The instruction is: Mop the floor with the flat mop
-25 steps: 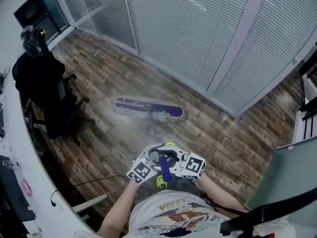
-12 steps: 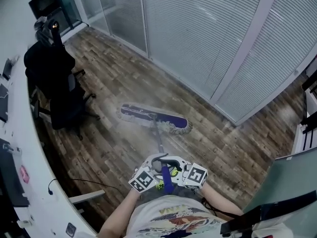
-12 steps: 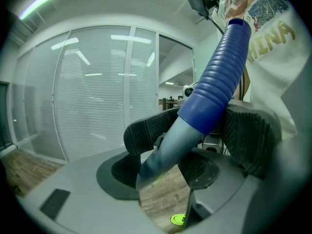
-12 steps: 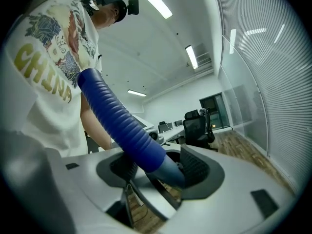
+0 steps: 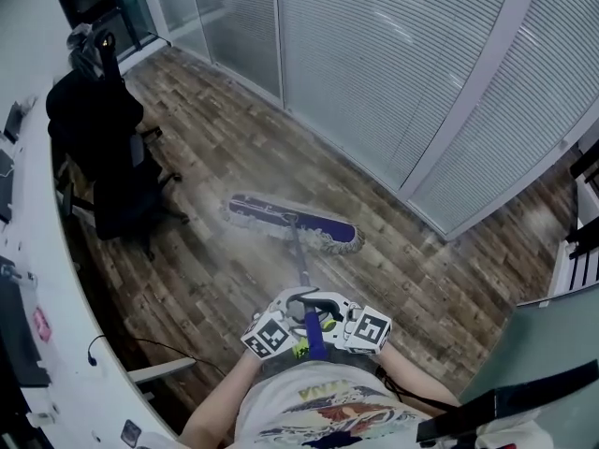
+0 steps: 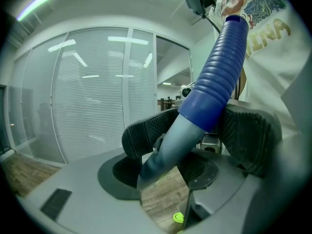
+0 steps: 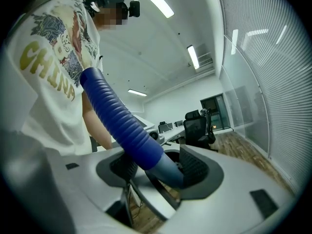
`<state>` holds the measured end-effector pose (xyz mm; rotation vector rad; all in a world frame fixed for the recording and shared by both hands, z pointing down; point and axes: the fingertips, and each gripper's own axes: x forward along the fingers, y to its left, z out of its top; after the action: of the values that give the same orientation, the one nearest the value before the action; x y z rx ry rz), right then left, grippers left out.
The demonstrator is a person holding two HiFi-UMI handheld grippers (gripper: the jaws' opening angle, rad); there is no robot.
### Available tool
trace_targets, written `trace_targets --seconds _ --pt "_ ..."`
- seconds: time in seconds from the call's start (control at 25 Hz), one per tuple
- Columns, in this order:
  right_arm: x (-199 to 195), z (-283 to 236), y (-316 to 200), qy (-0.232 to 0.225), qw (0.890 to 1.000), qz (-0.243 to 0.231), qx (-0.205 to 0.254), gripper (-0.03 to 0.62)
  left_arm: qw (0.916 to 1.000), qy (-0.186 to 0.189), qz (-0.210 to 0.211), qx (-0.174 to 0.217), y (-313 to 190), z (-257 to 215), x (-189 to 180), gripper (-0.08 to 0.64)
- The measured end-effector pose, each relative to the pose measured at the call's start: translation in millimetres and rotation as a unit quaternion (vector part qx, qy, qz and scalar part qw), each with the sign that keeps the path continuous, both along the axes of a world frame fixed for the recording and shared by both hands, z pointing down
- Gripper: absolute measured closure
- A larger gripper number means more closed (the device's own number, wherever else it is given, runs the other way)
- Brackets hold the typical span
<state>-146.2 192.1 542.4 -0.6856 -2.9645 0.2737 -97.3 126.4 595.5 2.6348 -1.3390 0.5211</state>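
The flat mop's head [image 5: 292, 222] lies on the floor [image 5: 421, 279] at centre, its handle [image 5: 299, 262] running back toward 6 o'clock. A chair [image 5: 110, 171] stands at 10 o'clock, beside a desk [image 5: 47, 279] along 8 o'clock, and a glass wall [image 5: 393, 73] runs behind the mop from 12 to 3 o'clock

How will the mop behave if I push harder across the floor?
The handle looks like a straight, thin tube, so it should pass pushes on without bending. The wide fringed mop head lies flat, so it probably drags rather than tips.

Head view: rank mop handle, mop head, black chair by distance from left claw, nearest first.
1. mop handle: between the left claw's closing jaws.
2. mop head: on the floor, straight ahead.
3. black chair: far left.
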Motion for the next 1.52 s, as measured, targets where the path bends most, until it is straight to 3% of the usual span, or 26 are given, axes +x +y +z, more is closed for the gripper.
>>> trace_targets --seconds 0.16,0.4,0.8,0.96,1.16,1.52 --pt "-9 -1 1 -0.001 1.0 -0.005 0.009 0.344 1.0 0.004 -0.001 -0.002 1 3 -8 0.356" --pt "-43 3 -37 -0.01 1.0 -0.001 0.011 0.344 1.0 0.001 0.001 0.003 -37 6 -42 0.356" --pt "-137 1 -173 -0.031 0.999 -0.004 0.015 0.344 0.9998 -0.012 -0.004 -0.013 -172 9 -139 0.356" --pt "-179 -8 -245 -0.028 1.0 0.001 -0.012 0.344 0.9998 -0.016 -0.006 -0.014 -245 -3 -182 0.356" --pt "-223 -9 -318 -0.036 0.999 -0.007 -0.014 0.344 0.9997 -0.016 -0.014 -0.013 -319 -4 -228 0.356" --pt "-292 2 -392 -0.027 0.999 -0.02 -0.008 0.344 0.9994 -0.017 -0.029 -0.01 -394 7 -299 0.356"
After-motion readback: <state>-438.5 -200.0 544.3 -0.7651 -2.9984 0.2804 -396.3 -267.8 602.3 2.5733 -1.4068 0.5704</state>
